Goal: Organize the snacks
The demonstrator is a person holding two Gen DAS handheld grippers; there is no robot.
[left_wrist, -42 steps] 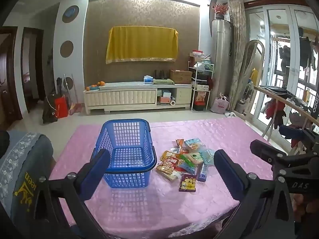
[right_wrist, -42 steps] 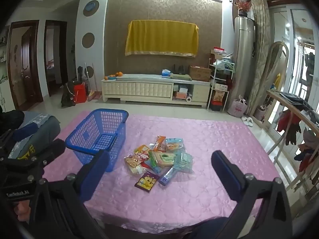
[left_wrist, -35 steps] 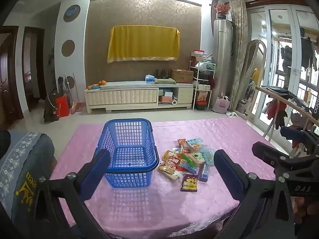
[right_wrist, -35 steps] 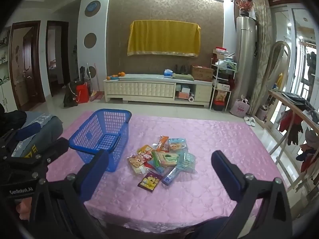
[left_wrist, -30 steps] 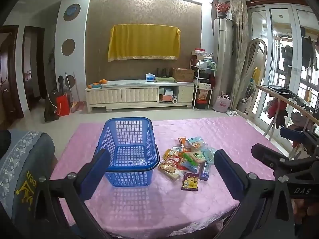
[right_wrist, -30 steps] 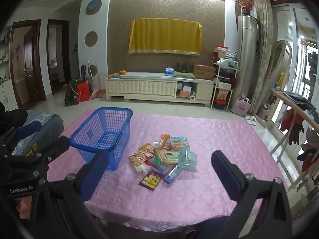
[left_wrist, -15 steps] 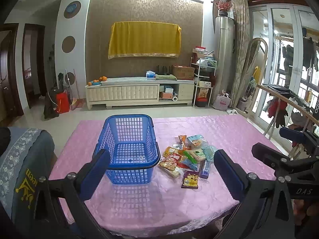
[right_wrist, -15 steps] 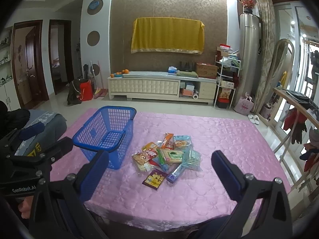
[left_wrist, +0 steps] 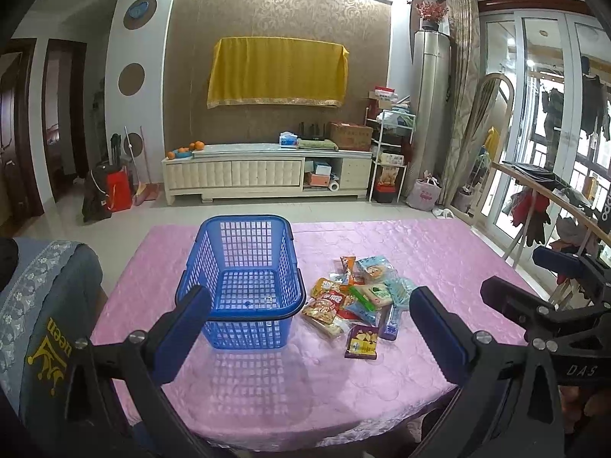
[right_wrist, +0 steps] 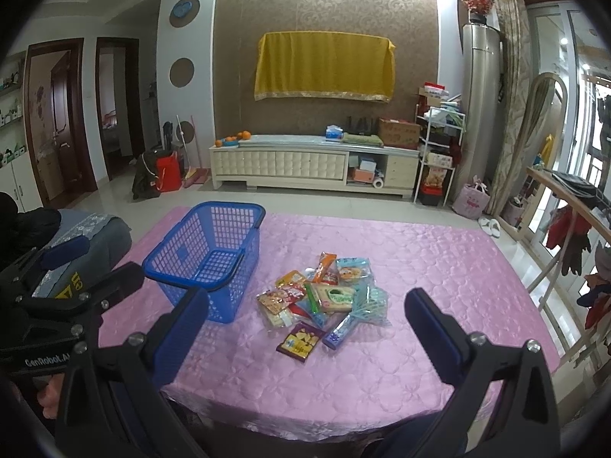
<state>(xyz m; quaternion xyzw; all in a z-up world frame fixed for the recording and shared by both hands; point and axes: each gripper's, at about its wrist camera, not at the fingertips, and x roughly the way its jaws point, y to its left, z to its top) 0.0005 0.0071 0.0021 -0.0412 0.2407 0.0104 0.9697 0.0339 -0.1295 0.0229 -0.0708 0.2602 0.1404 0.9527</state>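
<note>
Blue basket (left_wrist: 244, 267) empty; overlapping snack packets (right_wrist: 324, 297) partly hide each other.

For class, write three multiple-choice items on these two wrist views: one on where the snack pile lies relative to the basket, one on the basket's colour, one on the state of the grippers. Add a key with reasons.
1. Seen from the grippers, the snack pile lies
A. inside the basket
B. on the tablecloth, right of the basket
C. on the floor

2. The basket is
A. blue
B. red
C. white

3. The left gripper and right gripper are
A. shut on packets
B. both open, holding nothing
C. one open, one shut

Key: 1 B, the packets lie on pink cloth beside the basket; 2 A, its mesh walls are blue; 3 B, the fingers stand wide apart with nothing between them.
</note>
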